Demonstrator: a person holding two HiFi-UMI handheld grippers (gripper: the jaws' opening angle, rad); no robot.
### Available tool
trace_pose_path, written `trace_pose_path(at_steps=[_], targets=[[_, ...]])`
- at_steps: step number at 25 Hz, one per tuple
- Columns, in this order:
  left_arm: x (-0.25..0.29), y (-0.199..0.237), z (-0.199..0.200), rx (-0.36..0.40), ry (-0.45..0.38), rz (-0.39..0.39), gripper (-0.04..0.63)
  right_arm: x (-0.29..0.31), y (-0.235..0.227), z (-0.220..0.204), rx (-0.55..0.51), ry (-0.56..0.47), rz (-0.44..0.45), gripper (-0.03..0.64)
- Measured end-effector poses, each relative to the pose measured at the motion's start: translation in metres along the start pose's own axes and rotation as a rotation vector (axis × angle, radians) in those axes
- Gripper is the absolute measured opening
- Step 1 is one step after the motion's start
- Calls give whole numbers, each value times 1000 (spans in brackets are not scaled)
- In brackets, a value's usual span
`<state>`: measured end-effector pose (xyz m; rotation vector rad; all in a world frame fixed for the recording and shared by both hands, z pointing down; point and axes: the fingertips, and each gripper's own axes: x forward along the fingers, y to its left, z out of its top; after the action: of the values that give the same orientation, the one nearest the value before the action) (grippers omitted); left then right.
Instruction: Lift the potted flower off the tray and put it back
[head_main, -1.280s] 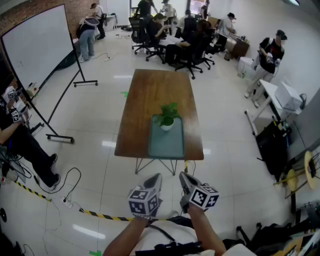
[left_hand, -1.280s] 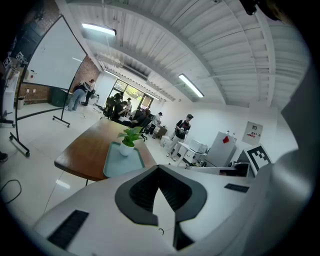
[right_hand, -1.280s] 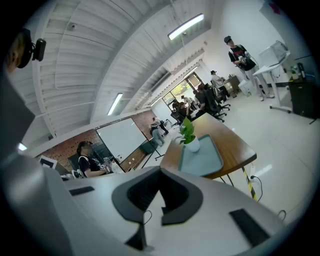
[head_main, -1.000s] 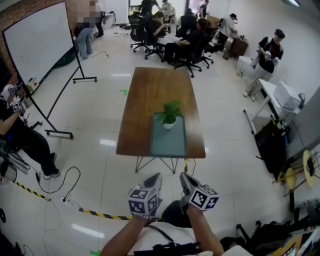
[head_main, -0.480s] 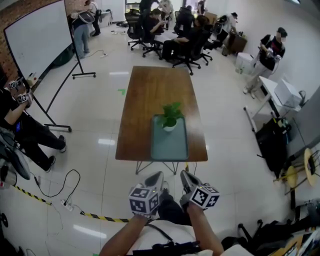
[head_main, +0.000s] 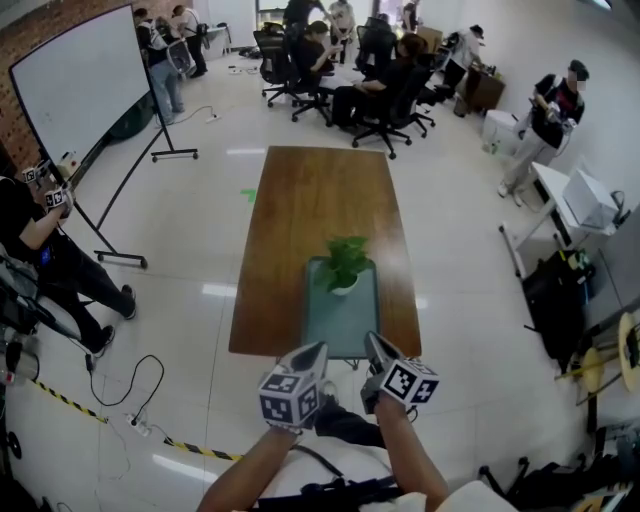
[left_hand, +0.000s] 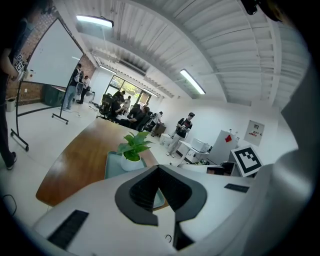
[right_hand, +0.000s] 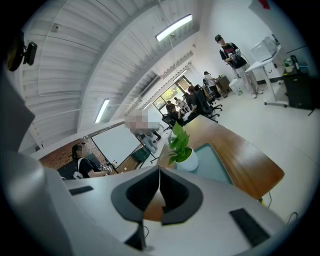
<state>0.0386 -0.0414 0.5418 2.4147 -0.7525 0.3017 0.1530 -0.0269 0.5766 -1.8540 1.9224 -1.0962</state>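
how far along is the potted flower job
Nothing looks done: the potted flower stands on its tray on the table. In hand: left tongs and right tongs are short of the table, both empty, the right's jaws opening. Left: lift, then put back.

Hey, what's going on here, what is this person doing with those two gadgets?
A person holds a two-jaw gripper in each hand, short of a wooden table. The potted flower stands untouched at the far end of a tray near the table's close edge. The left gripper has its jaws together and empty. The right gripper has its jaws just starting to open, nothing between them. The lift has not yet begun.
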Motion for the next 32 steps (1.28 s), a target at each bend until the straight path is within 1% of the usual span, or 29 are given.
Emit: trace_pose_path(at_steps=[3, 9, 10, 11, 12, 19, 26, 32], targets=[[21, 8, 13, -5, 5, 9, -3, 23, -11, 16, -11, 18, -25, 17], [57, 28, 28, -24, 21, 31, -3, 67, -47, 30, -15, 67, -80, 36], [62, 30, 30, -26, 23, 35, -3, 73, -52, 33, -17, 71, -86, 55], [66, 32, 32, -28, 24, 39, -3, 79, -57, 36, -19, 76, -91, 104], [71, 34, 33, -29, 25, 43, -3, 86, -61, 38, -22, 83, -93, 133], [102, 46, 30, -32, 36, 62, -3, 137, -95, 49, -71, 124, -110, 133], [118, 51, 28, -28, 43, 79, -3, 186, -123, 41, -45, 181, -119, 133], [116, 68, 30, -45, 35, 117, -3, 218, -134, 36, -37, 205, -125, 132]])
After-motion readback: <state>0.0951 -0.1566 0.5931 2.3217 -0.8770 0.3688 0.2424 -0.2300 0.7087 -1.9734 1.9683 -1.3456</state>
